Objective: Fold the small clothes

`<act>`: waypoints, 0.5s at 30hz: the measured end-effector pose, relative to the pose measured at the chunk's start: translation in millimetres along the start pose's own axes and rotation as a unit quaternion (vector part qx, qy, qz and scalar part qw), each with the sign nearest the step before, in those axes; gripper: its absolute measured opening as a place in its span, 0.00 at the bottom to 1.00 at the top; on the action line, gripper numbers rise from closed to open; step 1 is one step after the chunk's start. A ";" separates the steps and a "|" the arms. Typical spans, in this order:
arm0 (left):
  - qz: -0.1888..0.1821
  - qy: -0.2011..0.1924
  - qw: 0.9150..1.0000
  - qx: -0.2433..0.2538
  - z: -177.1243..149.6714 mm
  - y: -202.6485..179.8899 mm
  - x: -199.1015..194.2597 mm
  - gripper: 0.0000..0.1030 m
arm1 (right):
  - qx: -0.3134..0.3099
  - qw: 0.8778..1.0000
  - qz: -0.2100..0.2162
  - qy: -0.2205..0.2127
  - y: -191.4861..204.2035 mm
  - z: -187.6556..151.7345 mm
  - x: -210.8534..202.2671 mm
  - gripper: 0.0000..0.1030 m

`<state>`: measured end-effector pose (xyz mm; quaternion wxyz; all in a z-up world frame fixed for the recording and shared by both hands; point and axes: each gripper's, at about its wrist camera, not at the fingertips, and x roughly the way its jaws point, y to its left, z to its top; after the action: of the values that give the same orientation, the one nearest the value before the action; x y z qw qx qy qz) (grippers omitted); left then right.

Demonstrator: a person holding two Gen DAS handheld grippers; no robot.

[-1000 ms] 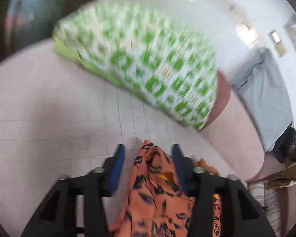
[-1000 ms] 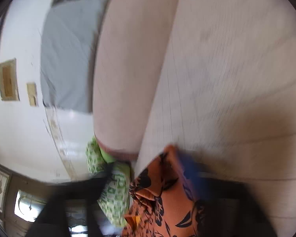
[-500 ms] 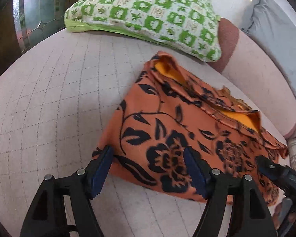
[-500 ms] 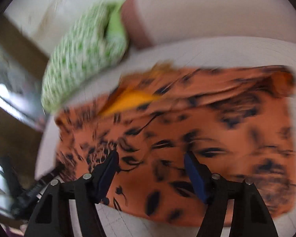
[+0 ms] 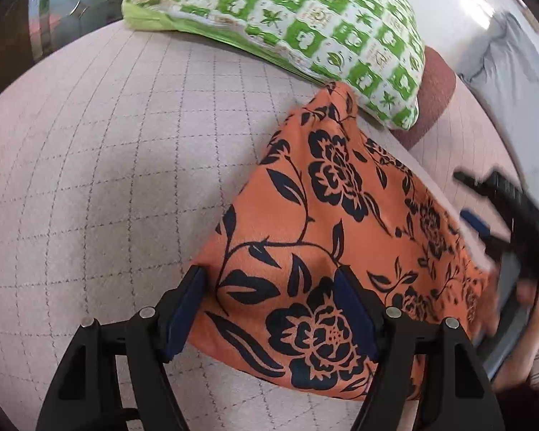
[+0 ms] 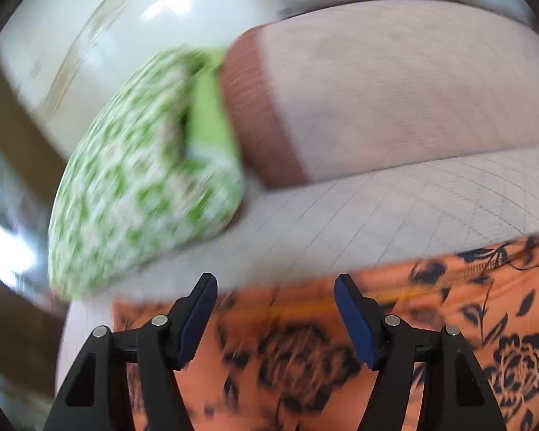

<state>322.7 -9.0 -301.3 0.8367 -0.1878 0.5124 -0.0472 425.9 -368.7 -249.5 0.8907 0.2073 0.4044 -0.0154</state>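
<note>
Jaws of both the left gripper [image 5: 269, 305] and right gripper [image 6: 276, 314] gape, released, above the orange floral garment [image 5: 334, 222].

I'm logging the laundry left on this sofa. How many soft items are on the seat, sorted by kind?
Orange floral garment: 1
Green-and-white patterned pillow: 1
Total: 2
</note>
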 end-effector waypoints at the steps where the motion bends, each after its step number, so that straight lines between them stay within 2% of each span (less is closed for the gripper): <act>1: -0.005 0.001 1.000 -0.004 1.2 1.4 -0.1 0.72 | -0.020 1.000 -0.002 0.006 11.1 -7.2 -3.4 0.69; 5: -0.009 0.003 1.000 -0.006 2.5 6.4 -1.2 0.72 | -0.048 0.999 -0.007 -0.003 0.8 -42.4 -37.7 0.69; 8: 0.004 0.000 1.000 -0.012 -2.2 16.2 -9.6 0.72 | -0.008 0.998 -0.056 -0.006 -48.3 -48.6 -46.3 0.69; 10: 0.021 0.014 0.999 -0.020 -5.0 25.5 -8.2 0.72 | 0.038 0.993 -0.115 0.002 -91.9 -50.6 -43.5 0.69; 11: 0.017 0.023 0.999 -0.029 -4.5 29.8 -5.0 0.72 | 0.050 0.989 -0.136 0.020 -108.9 -52.4 -36.2 0.69; 12: 0.010 0.024 0.999 -0.038 -3.8 33.8 -4.8 0.72 | 0.056 0.988 -0.137 0.038 -121.8 -53.8 -29.1 0.69; 14: 0.017 0.011 0.999 -0.038 -1.6 36.0 -11.2 0.72 | 0.036 0.988 -0.151 0.027 -103.3 -52.1 -34.8 0.70; 15: 0.026 0.002 0.999 -0.030 -0.1 35.3 -13.4 0.72 | 0.024 0.989 -0.140 0.029 -90.2 -50.7 -36.7 0.70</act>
<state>312.3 27.3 -302.9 0.8305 -0.1994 0.5200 -0.0107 347.4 -436.9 -284.8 0.8623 0.1702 0.4546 -0.1439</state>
